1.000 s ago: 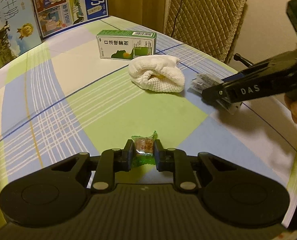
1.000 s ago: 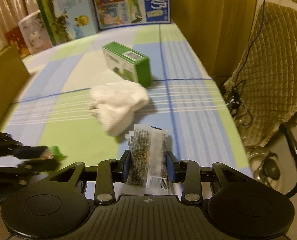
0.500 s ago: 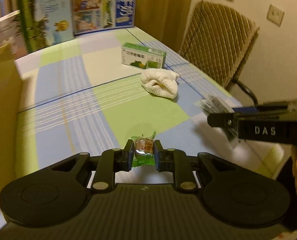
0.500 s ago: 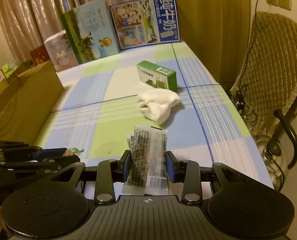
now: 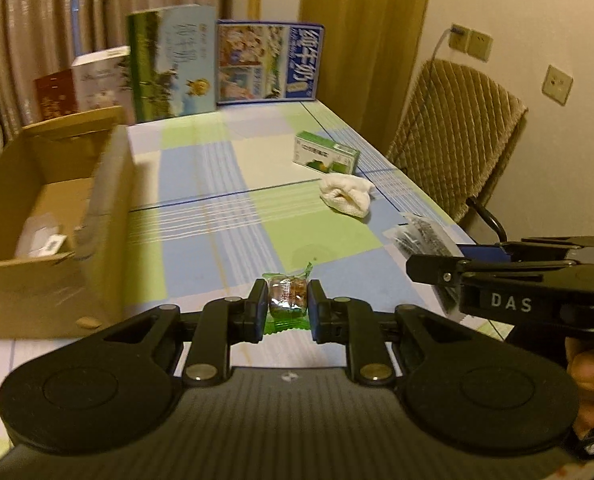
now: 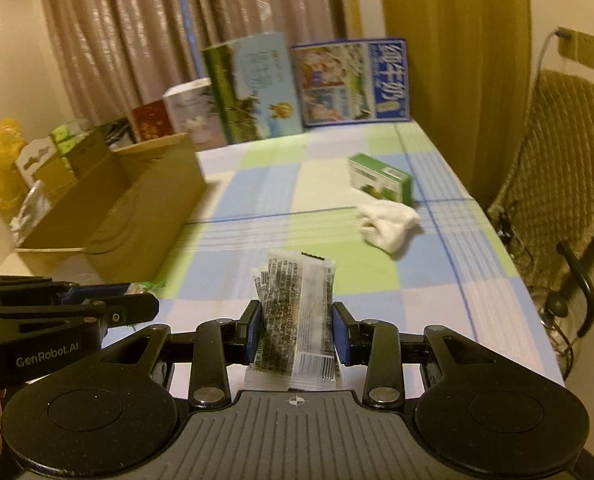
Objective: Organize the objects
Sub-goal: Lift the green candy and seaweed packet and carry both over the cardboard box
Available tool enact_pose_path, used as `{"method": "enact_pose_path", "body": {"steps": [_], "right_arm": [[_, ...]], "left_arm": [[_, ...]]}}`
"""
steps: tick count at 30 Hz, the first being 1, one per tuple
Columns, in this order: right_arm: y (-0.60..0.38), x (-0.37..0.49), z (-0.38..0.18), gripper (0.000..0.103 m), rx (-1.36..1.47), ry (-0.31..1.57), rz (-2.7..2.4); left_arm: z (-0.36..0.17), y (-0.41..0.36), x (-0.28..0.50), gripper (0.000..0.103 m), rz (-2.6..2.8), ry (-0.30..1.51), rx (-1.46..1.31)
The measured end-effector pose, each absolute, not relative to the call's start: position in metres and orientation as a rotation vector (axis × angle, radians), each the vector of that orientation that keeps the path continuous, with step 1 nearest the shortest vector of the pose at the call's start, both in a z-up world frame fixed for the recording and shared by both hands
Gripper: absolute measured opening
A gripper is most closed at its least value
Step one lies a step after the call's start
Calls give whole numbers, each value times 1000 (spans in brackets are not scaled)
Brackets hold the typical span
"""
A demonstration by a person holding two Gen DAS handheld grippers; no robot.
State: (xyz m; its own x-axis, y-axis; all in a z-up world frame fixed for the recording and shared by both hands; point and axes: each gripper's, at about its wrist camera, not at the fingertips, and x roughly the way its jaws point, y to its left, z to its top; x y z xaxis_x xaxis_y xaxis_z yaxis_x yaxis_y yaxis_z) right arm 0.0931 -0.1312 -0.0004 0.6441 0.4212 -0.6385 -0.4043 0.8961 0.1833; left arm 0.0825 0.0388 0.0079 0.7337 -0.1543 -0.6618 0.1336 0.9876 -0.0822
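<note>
Left gripper fingers clamp a wrapped candy; right gripper fingers clamp what appears to be a seaweed snack packet above the counter.

Domestic room, likely a dining area. Ahead of the jaws lies a table under a checked cloth. Beyond it stand milk cartons against pleated curtains. Right of the jaws is a quilt-covered chair beneath wall sockets. Left sits an open cardboard box.

cardboard box | contents blurred (perhaps paper) | left edge cut off
</note>
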Motion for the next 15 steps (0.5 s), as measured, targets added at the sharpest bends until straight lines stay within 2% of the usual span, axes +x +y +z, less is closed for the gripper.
{"method": "enact_pose_path", "body": {"steps": [15], "right_arm": [[-94, 69, 16, 34, -29, 702, 558]], "left_arm": [[34, 78, 38, 17, -53, 681, -54]]}}
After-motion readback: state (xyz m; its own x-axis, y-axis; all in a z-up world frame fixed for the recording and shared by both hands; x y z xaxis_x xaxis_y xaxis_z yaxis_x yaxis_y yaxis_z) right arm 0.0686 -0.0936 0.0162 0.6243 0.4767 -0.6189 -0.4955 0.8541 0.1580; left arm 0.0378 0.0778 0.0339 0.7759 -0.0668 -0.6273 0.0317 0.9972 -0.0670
